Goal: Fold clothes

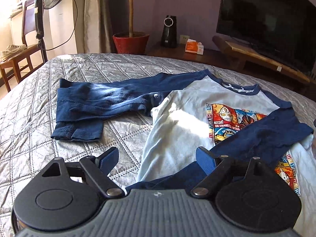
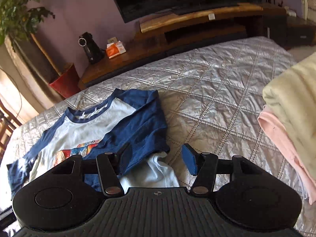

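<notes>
Shirt (image 1: 187, 118), one pale raglan with navy sleeves and a cartoon print, lies flat on the quilted bed (image 1: 29, 108), its right sleeve folded across the chest. Both the left gripper (image 1: 157, 158) and right gripper (image 2: 158, 158) hover released above its hem. Farther left lie dark blue trousers (image 1: 88, 102); two folded cloths (image 2: 292, 118) are stacked at the right.

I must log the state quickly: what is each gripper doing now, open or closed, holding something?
Left gripper: open, holding nothing, above the shirt.
Right gripper: open, holding nothing, over the shirt's folded navy sleeve.
</notes>
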A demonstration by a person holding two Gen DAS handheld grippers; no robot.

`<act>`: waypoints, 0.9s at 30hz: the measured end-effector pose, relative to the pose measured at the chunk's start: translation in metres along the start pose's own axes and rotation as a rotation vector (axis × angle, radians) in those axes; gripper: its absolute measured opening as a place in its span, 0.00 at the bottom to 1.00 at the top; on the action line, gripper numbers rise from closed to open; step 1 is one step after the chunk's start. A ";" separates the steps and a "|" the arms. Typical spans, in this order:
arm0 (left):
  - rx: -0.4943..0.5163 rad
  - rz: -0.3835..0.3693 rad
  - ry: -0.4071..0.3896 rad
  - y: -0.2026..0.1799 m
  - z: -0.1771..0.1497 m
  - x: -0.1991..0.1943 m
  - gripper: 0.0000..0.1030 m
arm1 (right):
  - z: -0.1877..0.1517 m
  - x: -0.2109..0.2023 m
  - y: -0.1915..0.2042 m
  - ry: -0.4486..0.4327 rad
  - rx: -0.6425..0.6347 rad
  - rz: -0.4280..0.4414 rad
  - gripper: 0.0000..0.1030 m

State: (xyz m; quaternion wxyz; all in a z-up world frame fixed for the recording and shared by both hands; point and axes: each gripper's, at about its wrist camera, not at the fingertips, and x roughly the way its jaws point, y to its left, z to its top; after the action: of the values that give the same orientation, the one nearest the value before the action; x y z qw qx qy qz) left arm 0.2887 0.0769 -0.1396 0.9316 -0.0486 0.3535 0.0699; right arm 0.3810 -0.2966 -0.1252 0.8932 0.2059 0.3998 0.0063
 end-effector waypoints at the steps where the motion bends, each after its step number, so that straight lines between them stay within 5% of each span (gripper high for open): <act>1: 0.018 -0.012 0.000 -0.006 -0.001 0.000 0.81 | 0.003 0.005 -0.011 0.021 0.054 0.021 0.60; 4: 0.103 -0.090 0.000 -0.031 -0.008 -0.004 0.81 | 0.005 0.020 -0.031 0.087 0.178 0.098 0.56; 6: 0.165 -0.149 0.001 -0.049 -0.014 -0.006 0.81 | 0.004 0.026 -0.027 0.109 0.152 0.110 0.53; 8: 0.226 -0.220 0.027 -0.066 -0.022 -0.007 0.81 | 0.004 0.031 -0.023 0.126 0.136 0.124 0.39; 9: 0.253 -0.244 0.045 -0.073 -0.026 -0.006 0.81 | 0.005 0.033 -0.023 0.132 0.138 0.132 0.19; 10: 0.287 -0.265 0.064 -0.081 -0.031 -0.005 0.81 | 0.005 0.035 -0.022 0.139 0.139 0.138 0.14; 13: 0.391 -0.297 0.092 -0.100 -0.045 -0.005 0.87 | 0.009 0.040 -0.019 0.145 0.097 0.119 0.11; 19: 0.440 -0.289 0.078 -0.107 -0.051 -0.007 0.93 | 0.025 0.042 0.025 0.048 -0.390 -0.188 0.10; 24: 0.442 -0.304 0.079 -0.105 -0.048 -0.008 0.88 | 0.019 -0.001 0.034 -0.047 -0.366 -0.083 0.12; 27: 0.471 -0.353 0.091 -0.107 -0.051 -0.012 0.88 | -0.011 0.000 0.060 0.025 -0.558 -0.070 0.14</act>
State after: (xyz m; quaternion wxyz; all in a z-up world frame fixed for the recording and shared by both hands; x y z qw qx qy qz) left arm 0.2642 -0.0373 -0.1651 0.8982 0.1050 0.3874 -0.1794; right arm 0.3820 -0.2374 -0.1095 0.9099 -0.0621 0.4006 0.0880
